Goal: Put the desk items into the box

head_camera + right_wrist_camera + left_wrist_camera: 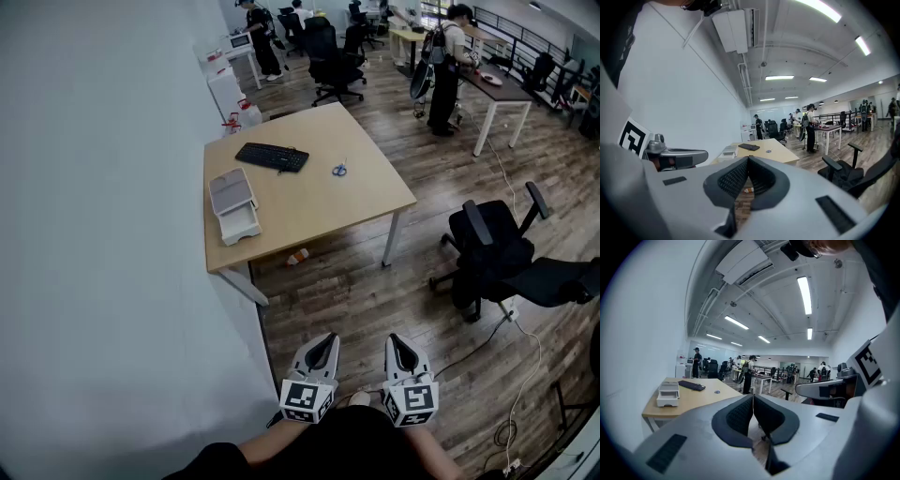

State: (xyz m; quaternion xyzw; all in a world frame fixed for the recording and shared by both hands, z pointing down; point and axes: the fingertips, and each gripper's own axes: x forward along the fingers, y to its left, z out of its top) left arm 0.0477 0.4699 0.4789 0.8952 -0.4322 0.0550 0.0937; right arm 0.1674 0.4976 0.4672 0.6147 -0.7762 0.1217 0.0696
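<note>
A wooden desk (361, 202) stands some way ahead by the white wall. On it lie a black keyboard (272, 157), small blue scissors (339, 170) and a white box-like tray unit (234, 207). My left gripper (327, 338) and right gripper (394, 339) are held side by side close to my body, far short of the desk, both shut and empty. In the left gripper view the pads meet at the left gripper (753, 397), with the desk (693, 401) beyond. In the right gripper view the right gripper (747, 160) is shut too, and the keyboard (749, 146) shows far off.
A small orange-and-white object (298, 256) lies on the wood floor under the desk. A black office chair (492, 248) stands right of the desk, with cables on the floor (525, 375). People (444, 66), more desks and chairs fill the room's far end.
</note>
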